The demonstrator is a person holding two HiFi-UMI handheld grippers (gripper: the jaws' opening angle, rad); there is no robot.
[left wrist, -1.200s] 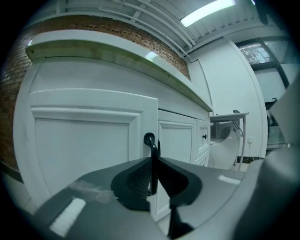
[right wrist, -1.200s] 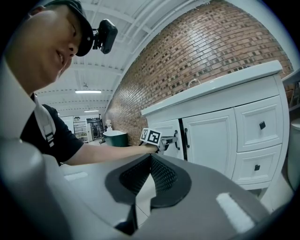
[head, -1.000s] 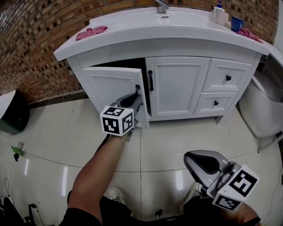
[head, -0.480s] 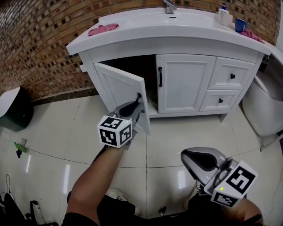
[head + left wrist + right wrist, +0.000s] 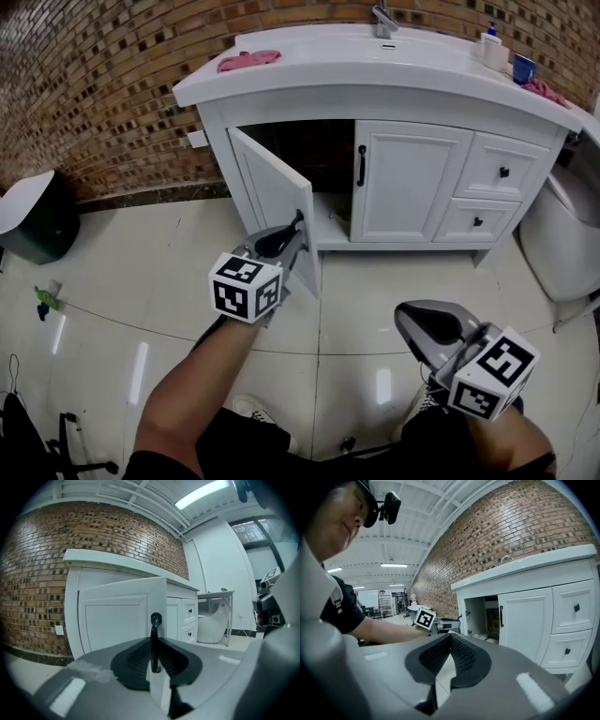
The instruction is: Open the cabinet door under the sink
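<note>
The white vanity under the sink (image 5: 375,61) has its left door (image 5: 272,192) swung well out, showing the dark compartment (image 5: 314,150) behind it. My left gripper (image 5: 292,230) is shut on that door's black handle (image 5: 298,217). In the left gripper view the handle (image 5: 153,641) stands upright between the pads of the left gripper (image 5: 154,660), with the door panel (image 5: 117,620) behind. The right door (image 5: 408,178) is closed, black handle (image 5: 361,165) at its left edge. My right gripper (image 5: 427,323) hangs low at the right, shut and empty, and in its own view the right gripper (image 5: 450,644) faces the vanity.
Two closed drawers (image 5: 502,172) sit at the vanity's right, and a white toilet (image 5: 562,244) beyond them. A dark bin (image 5: 33,220) stands at the left by the brick wall. A pink cloth (image 5: 248,61) and cups (image 5: 523,67) lie on the countertop. Glossy tiled floor below.
The left door has swung farther out as my left gripper pulled back on its handle. My right gripper has stayed low at the right, shut.
</note>
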